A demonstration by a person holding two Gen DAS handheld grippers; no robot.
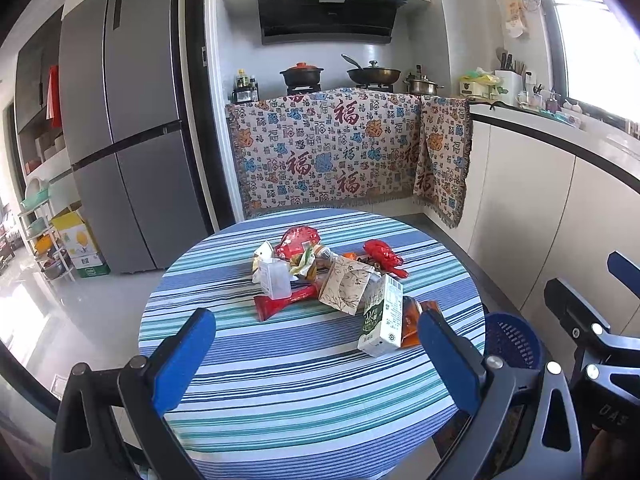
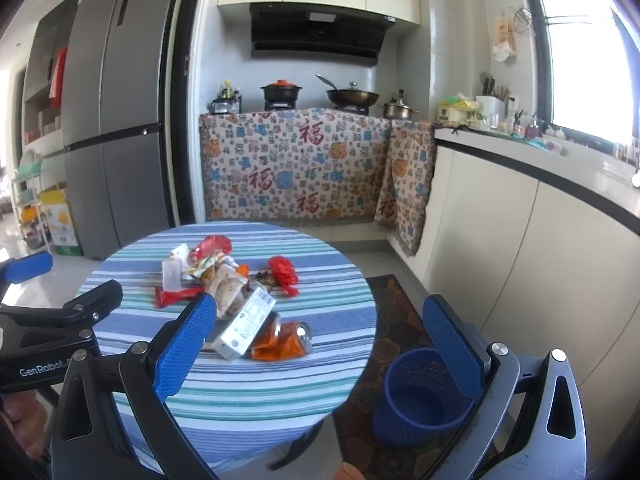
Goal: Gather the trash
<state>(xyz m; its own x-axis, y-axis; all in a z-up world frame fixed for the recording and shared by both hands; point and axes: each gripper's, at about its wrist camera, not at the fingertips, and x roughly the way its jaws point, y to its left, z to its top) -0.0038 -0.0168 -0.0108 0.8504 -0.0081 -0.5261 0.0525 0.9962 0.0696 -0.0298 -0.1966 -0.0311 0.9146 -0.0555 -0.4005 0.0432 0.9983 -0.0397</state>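
Observation:
A pile of trash lies mid-table on the round striped table [image 1: 280, 380] [image 2: 248, 384]: a white-green milk carton [image 1: 382, 316] [image 2: 246, 326], a red wrapper [image 1: 280, 302] [image 2: 172, 296], a clear plastic bottle [image 1: 276, 278] [image 2: 172, 274], a patterned paper bag [image 1: 346, 286], red crumpled plastic [image 1: 382, 254] [image 2: 284, 272] and an orange crushed can [image 2: 284, 340]. My left gripper [image 1: 316, 360] hovers open over the table's near part, short of the pile. My right gripper [image 2: 324, 352] is open too, over the table's right edge, with nothing between its fingers. A blue mesh bin [image 2: 420, 392] [image 1: 512, 340] stands on the floor at the right.
A fridge [image 1: 124, 128] stands at the back left, with a shelf rack and boxes beside it. A cloth-draped stove counter [image 1: 340, 148] with pots is behind the table. White cabinets [image 2: 540, 264] run along the right. A dark mat [image 2: 396, 320] lies under the bin.

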